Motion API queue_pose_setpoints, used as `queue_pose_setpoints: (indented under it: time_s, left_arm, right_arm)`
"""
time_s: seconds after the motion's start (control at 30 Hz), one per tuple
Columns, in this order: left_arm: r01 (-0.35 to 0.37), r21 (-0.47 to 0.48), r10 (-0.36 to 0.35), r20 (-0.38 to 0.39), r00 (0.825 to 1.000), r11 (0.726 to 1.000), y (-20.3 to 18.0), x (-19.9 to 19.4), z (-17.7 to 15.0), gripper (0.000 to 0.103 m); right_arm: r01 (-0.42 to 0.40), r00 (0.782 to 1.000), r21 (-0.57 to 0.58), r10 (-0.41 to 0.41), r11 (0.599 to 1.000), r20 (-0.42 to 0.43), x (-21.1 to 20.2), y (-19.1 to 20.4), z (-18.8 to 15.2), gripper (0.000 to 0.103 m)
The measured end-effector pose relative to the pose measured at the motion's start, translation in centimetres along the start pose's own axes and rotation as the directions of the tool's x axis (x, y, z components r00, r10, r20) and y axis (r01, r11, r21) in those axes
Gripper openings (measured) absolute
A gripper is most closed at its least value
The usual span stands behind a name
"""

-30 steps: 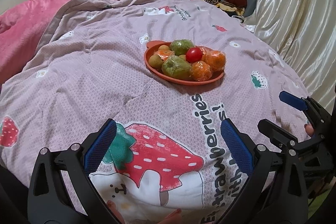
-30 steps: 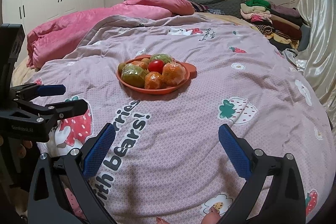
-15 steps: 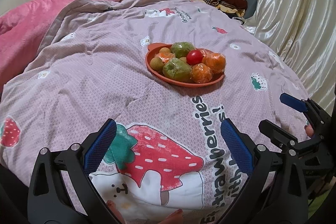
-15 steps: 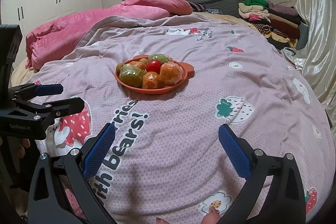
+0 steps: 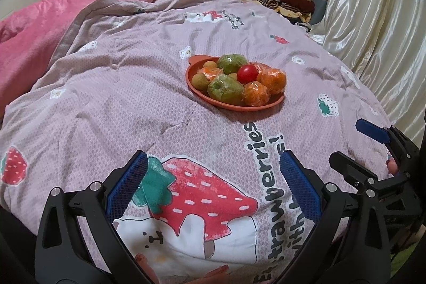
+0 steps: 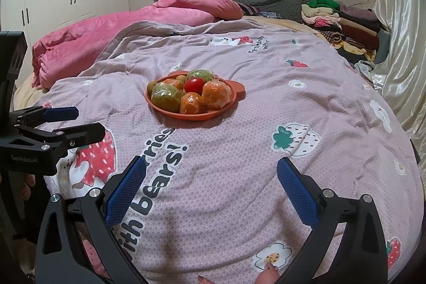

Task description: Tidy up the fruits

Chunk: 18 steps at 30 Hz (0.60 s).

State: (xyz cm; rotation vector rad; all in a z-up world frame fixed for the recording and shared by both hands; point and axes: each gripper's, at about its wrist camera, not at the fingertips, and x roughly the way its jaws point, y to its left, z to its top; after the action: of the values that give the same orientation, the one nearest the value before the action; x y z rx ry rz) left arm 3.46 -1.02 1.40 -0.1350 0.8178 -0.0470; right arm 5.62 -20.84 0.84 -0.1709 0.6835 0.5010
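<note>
Printed lettering is showing on the quilt (image 5: pixel 111 87). In the left wrist view, "strawberries!" is reading at 5 o'clock from the plate (image 5: pixel 195 91), with "with" starting below it. In the right wrist view, the same print is reading "rries!", "bears!" and "with", running toward 7 o'clock from the plate; its start is lying hidden behind the left gripper (image 6: pixel 82 123). That gripper's black body is carrying a small pale brand mark, "GenRobot.AI" as far as it is legible. Smaller script near the quilt's far edge is staying too small to read.
</note>
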Motion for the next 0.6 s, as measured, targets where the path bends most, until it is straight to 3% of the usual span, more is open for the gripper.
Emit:
queue_pose_setpoints:
  time_s: [0.6]
  left_arm:
    - [0.003, 0.011, -0.003, 0.006, 1.000, 1.000, -0.13, -0.13, -0.19, 0.093]
  right_arm:
    - [0.013, 1.000, 0.005, -0.013, 1.000, -0.002, -0.36, -0.26, -0.12, 0.098]
